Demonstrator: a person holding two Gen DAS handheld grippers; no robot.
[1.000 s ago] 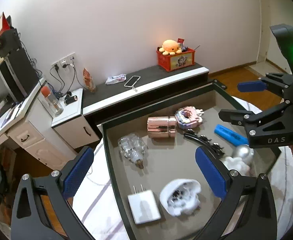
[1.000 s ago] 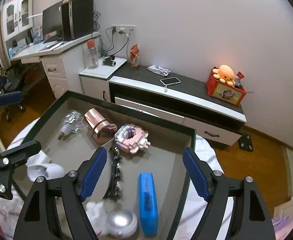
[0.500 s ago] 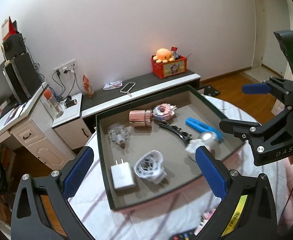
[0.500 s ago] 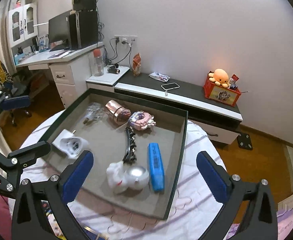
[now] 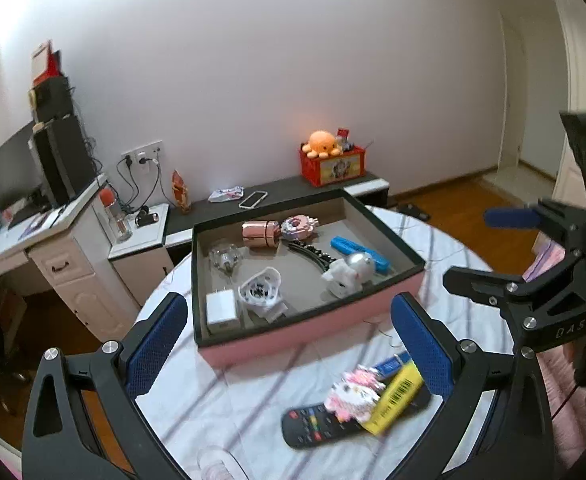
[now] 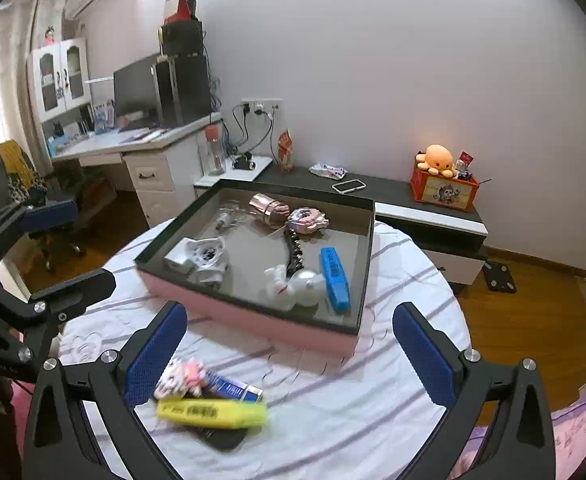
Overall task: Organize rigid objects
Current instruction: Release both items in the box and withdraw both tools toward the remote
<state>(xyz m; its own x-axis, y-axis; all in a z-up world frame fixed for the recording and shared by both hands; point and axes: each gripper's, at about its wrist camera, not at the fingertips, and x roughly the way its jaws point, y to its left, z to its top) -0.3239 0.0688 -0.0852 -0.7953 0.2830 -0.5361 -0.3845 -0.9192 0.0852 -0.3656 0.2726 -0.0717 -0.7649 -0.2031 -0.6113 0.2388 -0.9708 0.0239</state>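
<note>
Both tools stand spread wide and empty. The pink tray on the round table already holds several items. Still outside it, a small pile lies near the table's front edge: a yellow highlighter across a black remote. In the right wrist view the highlighter's long axis runs crosswise, just below the left finger of the right tool. The left tool appears comparably close, with the pile toward its right finger.
</note>
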